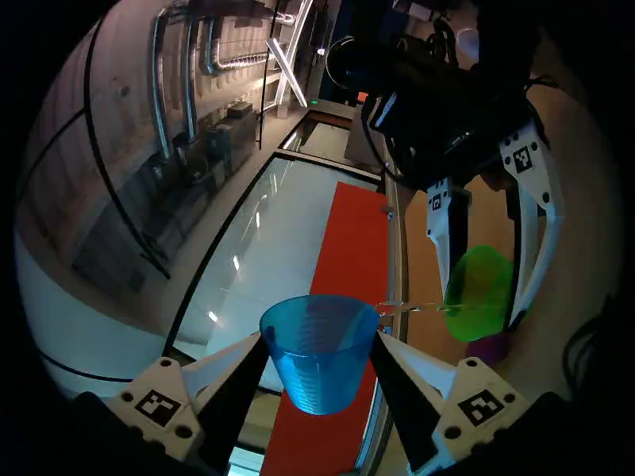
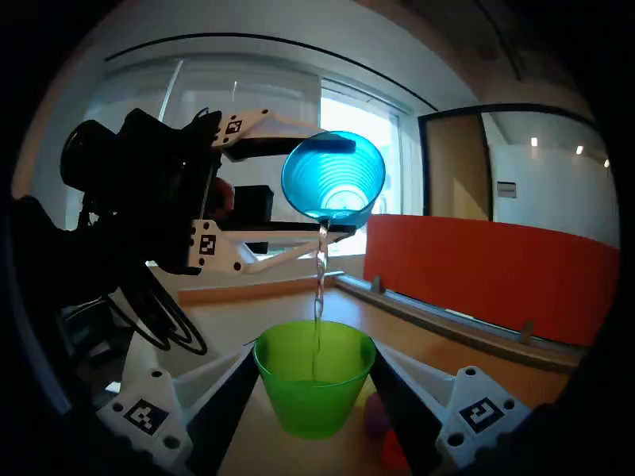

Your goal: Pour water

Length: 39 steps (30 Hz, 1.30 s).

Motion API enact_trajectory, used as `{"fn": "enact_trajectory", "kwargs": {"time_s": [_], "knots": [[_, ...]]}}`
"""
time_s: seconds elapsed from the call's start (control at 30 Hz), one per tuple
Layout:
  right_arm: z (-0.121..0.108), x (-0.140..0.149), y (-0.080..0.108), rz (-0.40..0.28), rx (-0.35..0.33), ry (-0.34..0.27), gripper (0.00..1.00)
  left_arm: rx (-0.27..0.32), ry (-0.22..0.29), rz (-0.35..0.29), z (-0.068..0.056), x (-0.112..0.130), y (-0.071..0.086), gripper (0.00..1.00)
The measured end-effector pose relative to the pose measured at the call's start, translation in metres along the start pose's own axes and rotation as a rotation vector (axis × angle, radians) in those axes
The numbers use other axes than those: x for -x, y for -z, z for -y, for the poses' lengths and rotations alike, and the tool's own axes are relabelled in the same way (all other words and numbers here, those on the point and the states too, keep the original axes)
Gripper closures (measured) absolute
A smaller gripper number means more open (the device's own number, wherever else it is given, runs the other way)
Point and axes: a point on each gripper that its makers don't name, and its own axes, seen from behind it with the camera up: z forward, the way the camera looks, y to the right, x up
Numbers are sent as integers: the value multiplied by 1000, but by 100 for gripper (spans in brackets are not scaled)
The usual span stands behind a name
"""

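The left tongs (image 1: 319, 337) are clamped on a blue cup (image 1: 321, 365), which is tipped above the green cup (image 2: 313, 393). The right tongs (image 2: 313, 353) clamp the green cup upright over the wooden worktop (image 2: 262, 305). A thin stream of water (image 2: 320, 274) falls from the blue rim into the green cup.

1. A red panel (image 2: 492, 270) stands upright along the far edge of the wooden bench (image 2: 262, 305).
2. A metal rail (image 2: 444, 317) runs along the foot of the panel.
3. A small purple thing (image 2: 375, 412) lies on the bench, too blurred to tell its shape.
4. A bright window (image 2: 349, 119) stands behind, next to a dark-framed doorway (image 2: 456, 166).
5. Small lights (image 2: 556, 145) glow beyond the doorway.
6. Silver pipes (image 1: 163, 95) run over a brown surface in the left gripper view.
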Motion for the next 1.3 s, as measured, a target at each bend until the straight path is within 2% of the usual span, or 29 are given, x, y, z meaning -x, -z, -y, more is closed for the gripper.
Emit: {"fn": "enact_trajectory", "kwargs": {"time_s": [0.2,0.4,0.6,1.3], "knots": [[0,0,-1,1,0,3,8,-7,-10,-1,2,-1,0,15],[-1,1,-1,-2,1,2,8,-11,-45,-5,8,-2,1,15],[0,1,-2,-3,0,4,8,-9,-62,-9,5,-3,0,15],[-2,1,-3,-6,2,4,8,-21,-124,-12,8,-3,1,15]]}}
